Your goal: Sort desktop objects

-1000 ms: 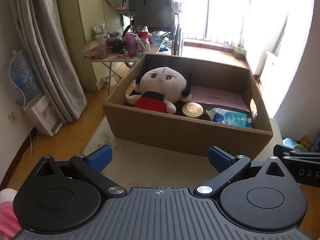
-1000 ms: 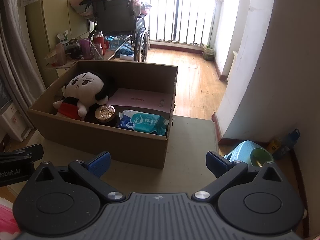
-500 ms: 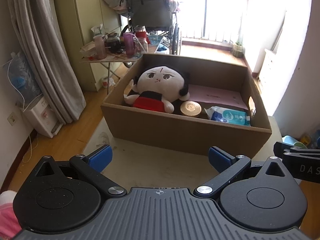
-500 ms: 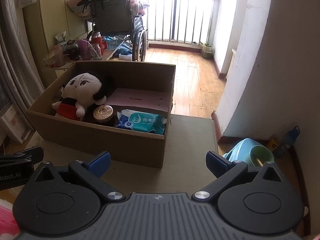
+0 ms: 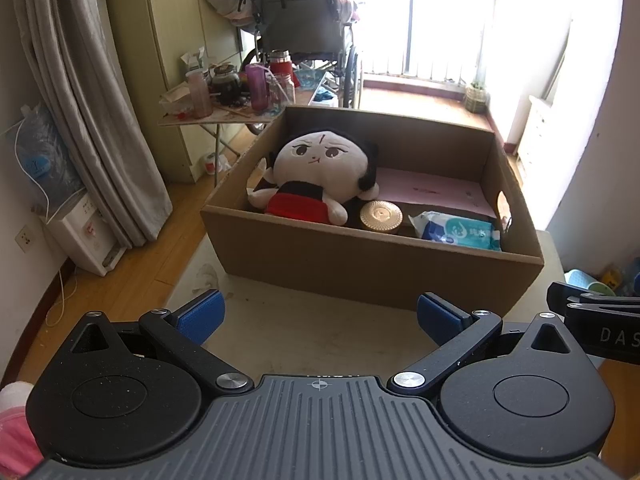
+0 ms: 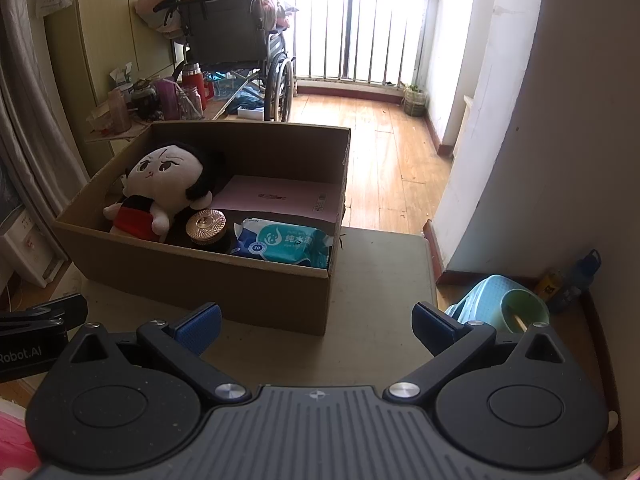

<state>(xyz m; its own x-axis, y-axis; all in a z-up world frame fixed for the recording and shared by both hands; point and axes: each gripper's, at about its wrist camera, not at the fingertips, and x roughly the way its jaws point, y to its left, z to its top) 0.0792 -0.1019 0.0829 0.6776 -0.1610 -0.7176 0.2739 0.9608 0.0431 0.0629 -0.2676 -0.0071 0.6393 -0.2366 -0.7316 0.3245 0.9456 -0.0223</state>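
A cardboard box point(image 5: 360, 256) point(image 6: 224, 280) stands on the beige table. Inside lie a plush doll point(image 5: 320, 176) point(image 6: 164, 188) with black hair and red dress, a round gold-lidded jar point(image 5: 380, 216) point(image 6: 206, 226), a blue pack of wet wipes point(image 5: 460, 232) point(image 6: 288, 242) and a pink flat booklet point(image 5: 432, 192) point(image 6: 280, 198). My left gripper point(image 5: 320, 314) is open and empty, held back from the box's near wall. My right gripper point(image 6: 316, 318) is open and empty, near the box's right front corner.
The table point(image 5: 312, 328) point(image 6: 380, 280) ends just right of the box. A blue basin and green cup point(image 6: 504, 308) sit on the floor at right. A folding table with bottles point(image 5: 236, 100), a wheelchair point(image 5: 304, 28) and a curtain point(image 5: 92, 100) stand behind.
Both grippers have drawn back and risen slightly, so the box sits a little farther away and more of its inside shows. Both stay open.
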